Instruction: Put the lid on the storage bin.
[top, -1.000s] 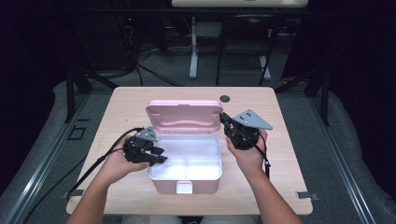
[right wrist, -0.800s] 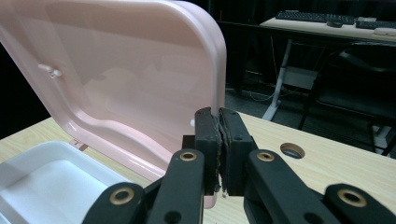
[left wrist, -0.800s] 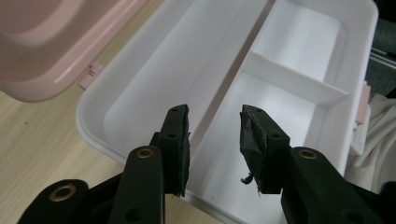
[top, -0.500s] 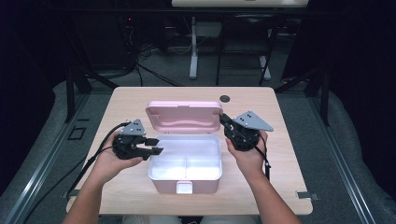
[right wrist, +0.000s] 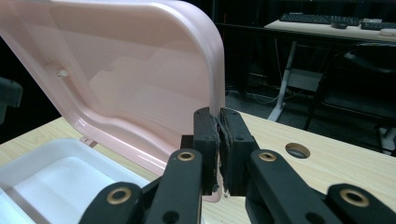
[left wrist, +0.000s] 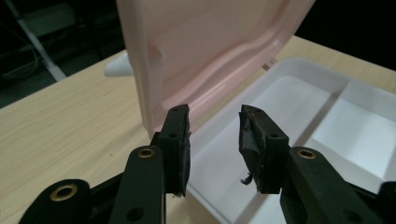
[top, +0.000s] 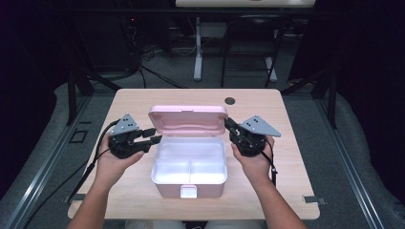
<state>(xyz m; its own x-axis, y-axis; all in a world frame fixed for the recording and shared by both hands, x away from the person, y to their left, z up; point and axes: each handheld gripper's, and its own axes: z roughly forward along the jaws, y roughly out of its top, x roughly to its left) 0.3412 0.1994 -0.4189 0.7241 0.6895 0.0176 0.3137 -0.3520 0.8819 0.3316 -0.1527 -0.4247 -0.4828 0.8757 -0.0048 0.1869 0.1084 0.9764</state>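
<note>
The pink plastic lunch box (top: 189,164) sits open mid-bench. The right gripper (right wrist: 217,135) pinches the raised pink lid (top: 187,119); keep that steady. The left gripper (top: 154,136) hovers, fingers parted, empty.

Wooden table (top: 143,102), cable hole (top: 230,100), keyboard (right wrist: 322,19)

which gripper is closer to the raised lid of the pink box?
Right. The right gripper has its fingers closed on the edge of the lid. The left gripper sits open just off the lid's other end, not touching it.
</note>
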